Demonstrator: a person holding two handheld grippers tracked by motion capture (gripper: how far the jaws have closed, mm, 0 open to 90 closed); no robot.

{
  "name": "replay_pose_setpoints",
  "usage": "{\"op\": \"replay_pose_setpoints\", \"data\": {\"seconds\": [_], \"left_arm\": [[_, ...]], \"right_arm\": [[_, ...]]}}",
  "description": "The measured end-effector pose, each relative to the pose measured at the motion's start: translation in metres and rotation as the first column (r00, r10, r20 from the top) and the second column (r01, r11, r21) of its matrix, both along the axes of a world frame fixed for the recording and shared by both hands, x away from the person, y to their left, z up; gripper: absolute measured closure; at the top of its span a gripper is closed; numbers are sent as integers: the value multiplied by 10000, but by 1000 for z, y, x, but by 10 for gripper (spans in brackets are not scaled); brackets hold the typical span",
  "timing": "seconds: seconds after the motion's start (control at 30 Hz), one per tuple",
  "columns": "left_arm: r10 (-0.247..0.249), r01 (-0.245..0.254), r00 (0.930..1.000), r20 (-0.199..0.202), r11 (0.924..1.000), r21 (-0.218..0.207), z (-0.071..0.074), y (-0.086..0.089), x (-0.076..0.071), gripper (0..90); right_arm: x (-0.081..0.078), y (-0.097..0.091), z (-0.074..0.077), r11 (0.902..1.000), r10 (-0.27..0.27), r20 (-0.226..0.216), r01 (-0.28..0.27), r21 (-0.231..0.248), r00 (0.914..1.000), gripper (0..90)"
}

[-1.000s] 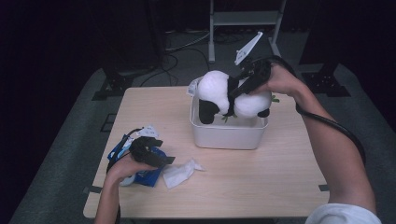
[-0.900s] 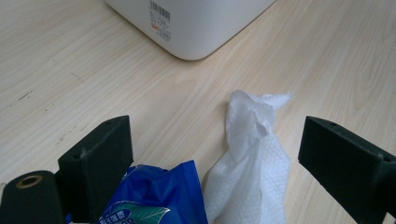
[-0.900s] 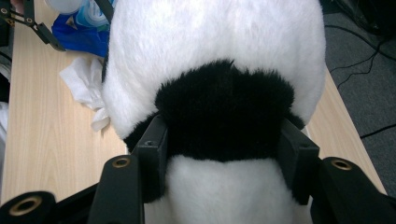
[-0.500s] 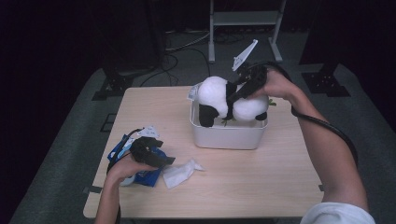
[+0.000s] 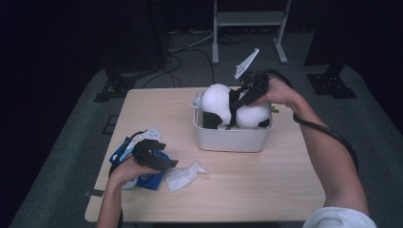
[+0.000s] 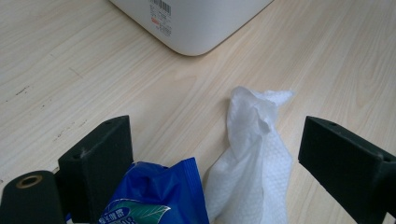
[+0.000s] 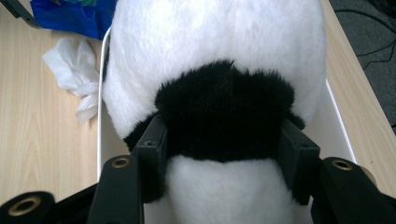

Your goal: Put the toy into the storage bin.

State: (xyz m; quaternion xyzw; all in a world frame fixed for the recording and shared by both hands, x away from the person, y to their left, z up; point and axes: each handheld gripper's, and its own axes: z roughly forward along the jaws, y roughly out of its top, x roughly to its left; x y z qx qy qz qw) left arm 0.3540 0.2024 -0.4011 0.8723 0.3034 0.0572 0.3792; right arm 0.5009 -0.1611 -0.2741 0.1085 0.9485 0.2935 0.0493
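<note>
Plush black-and-white fur is what the right gripper (image 7: 219,140) clamps on: its jaws stand at middling width and press into both sides of the black band around the panda toy (image 5: 233,107), a narrow, soft part that gives the pads purchase where the round white parts would slip. The toy sits partly down in the white bin (image 5: 231,137), at about one o'clock from the table's middle, its white bulges above the rim, and the gripper comes at it from the two o'clock side, probably so the toy can settle straight down between the walls. The fit looks snug; little room shows between fur and bin wall in the right gripper view, so any sideways push would likely meet the rim. The left gripper (image 6: 215,154) rests at about eight o'clock with its jaws wide and clamped on nothing, a blue packet (image 6: 156,196) and a crumpled white tissue (image 6: 254,154) lying between them, the tissue touching neither pad. Bare wooden table (image 5: 266,185) stretches from four to six o'clock, well clear of the edges
</note>
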Motion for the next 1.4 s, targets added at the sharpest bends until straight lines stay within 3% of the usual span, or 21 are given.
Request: {"op": "replay_pose_setpoints", "data": {"seconds": [0.53,1.4], "left_arm": [[70,-70,10000,30,9999,-82,1,1,0,88],[20,-20,10000,90,10000,3,2,2,-1,88]], "right_arm": [[-3,4,-23,9997,192,-298,-197,-163,9994,453],[-32,7,-31,9979,618,-590,-630,-181,9963,443]]}}
